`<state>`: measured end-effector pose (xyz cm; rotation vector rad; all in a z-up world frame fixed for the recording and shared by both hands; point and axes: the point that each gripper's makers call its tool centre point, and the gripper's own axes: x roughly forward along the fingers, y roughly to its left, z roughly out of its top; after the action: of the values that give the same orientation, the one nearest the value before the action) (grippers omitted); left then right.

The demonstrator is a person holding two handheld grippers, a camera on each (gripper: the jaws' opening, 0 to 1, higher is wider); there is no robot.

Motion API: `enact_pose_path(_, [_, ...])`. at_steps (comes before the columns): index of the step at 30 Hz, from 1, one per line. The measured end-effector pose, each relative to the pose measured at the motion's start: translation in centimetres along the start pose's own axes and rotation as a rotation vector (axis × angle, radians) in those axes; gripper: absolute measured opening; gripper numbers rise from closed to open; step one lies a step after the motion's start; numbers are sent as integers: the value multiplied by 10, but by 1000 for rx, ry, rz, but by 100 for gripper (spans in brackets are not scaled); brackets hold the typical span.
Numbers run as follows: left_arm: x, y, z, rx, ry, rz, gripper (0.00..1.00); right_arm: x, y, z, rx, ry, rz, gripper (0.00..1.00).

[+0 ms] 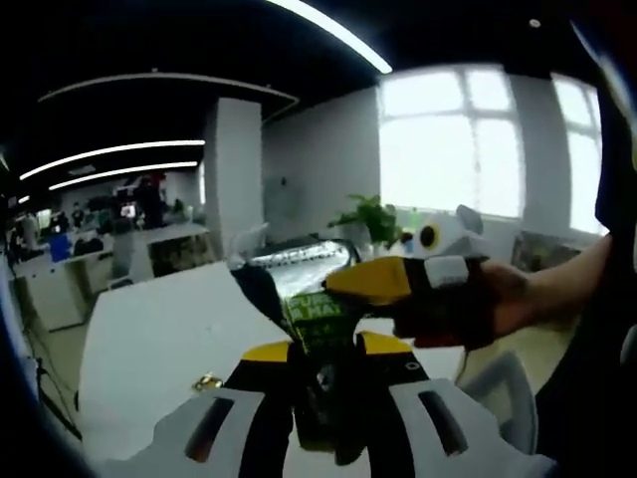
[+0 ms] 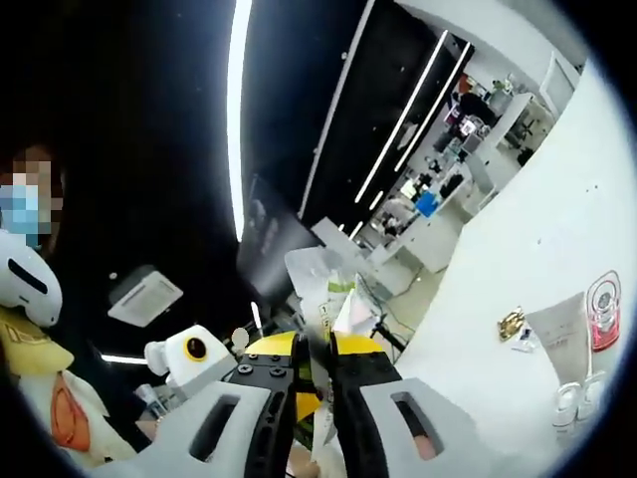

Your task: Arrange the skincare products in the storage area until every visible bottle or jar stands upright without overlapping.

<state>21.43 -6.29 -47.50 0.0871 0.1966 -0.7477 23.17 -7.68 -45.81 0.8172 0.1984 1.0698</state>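
Green-labelled sachet (image 1: 317, 317) hangs above the white table (image 1: 149, 339), pinched by the closed left gripper (image 1: 328, 351) and right gripper (image 1: 398, 282). Arranging looks barely begun: a white tube (image 2: 563, 337) and pink-capped jar (image 2: 603, 311) wait untended on the table.

From the left gripper view I see a sachet (image 1: 304, 299) held up between my left tongs (image 1: 326, 351), with the right tongs (image 1: 398, 284) reaching in from the right and meeting it above the desk (image 1: 149, 339). A small clip (image 1: 207, 381) lies on the desk left of my tongs. In the right gripper view, a tube (image 2: 564, 339) lies on the desk beside a jar (image 2: 603, 309), the clip just to their left.
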Motion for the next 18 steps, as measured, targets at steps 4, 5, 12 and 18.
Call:
enact_pose_path(4, [0,2,0,8,-1,6,39,-1,-1,-1,12,3,-5,6])
enact_pose_path(5, [0,2,0,14,1,7,39,-1,-1,-1,11,6,-7,6])
enact_pose_path(12, [-6,9,2,-13,-16,10,43,-5,-3,2,29,9,-9,6])
enact_pose_path(18, [-15,21,9,-110,-53,-15,44,-11,-2,9,34,2,9,5])
